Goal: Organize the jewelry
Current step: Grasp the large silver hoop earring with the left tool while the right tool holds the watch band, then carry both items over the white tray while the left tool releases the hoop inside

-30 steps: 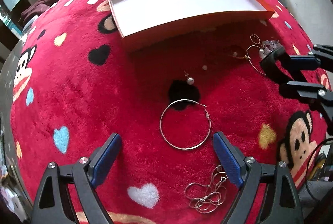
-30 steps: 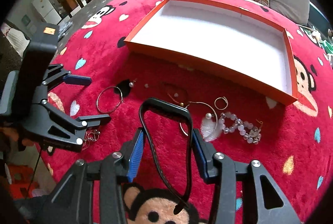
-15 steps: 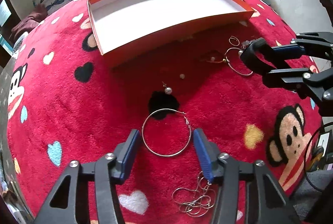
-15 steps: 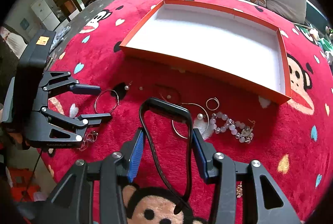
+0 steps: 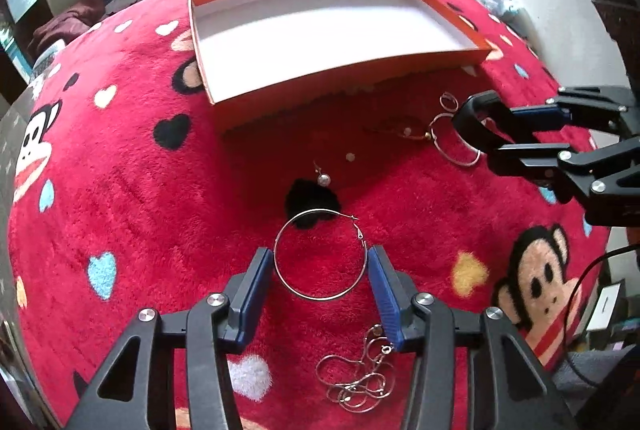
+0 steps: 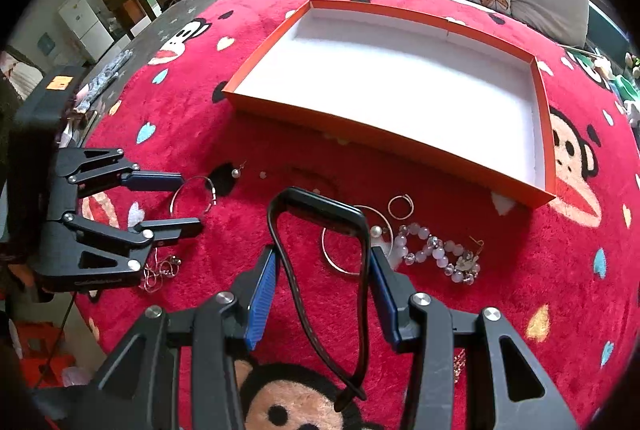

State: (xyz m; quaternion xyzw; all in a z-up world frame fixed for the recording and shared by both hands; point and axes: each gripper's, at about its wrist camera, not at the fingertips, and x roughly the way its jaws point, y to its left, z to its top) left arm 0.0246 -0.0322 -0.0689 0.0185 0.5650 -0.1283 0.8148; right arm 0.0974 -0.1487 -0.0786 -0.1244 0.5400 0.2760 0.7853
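A large silver hoop earring (image 5: 320, 255) lies on the red plush blanket. My left gripper (image 5: 320, 270) has a blue pad at each side of the hoop, touching or nearly touching it; it also shows in the right wrist view (image 6: 188, 202). My right gripper (image 6: 320, 270) is shut on a black bracelet band (image 6: 320, 214) and holds it above the blanket; it also shows in the left wrist view (image 5: 476, 122). The orange box (image 5: 344, 90) with a white inside lies beyond, empty.
On the blanket: a pearl drop earring (image 5: 322, 179), a loose pearl (image 5: 350, 157), a second hoop (image 6: 352, 242), a small gold ring (image 6: 400, 206), a pale bead bracelet (image 6: 436, 254), a tangled thin chain (image 5: 356, 374). Cushions and a sofa stand behind.
My left gripper has moved forward over the large hoop and narrowed from wide open until its pads sit at the hoop's sides. My right gripper still holds the black band, shifted slightly.
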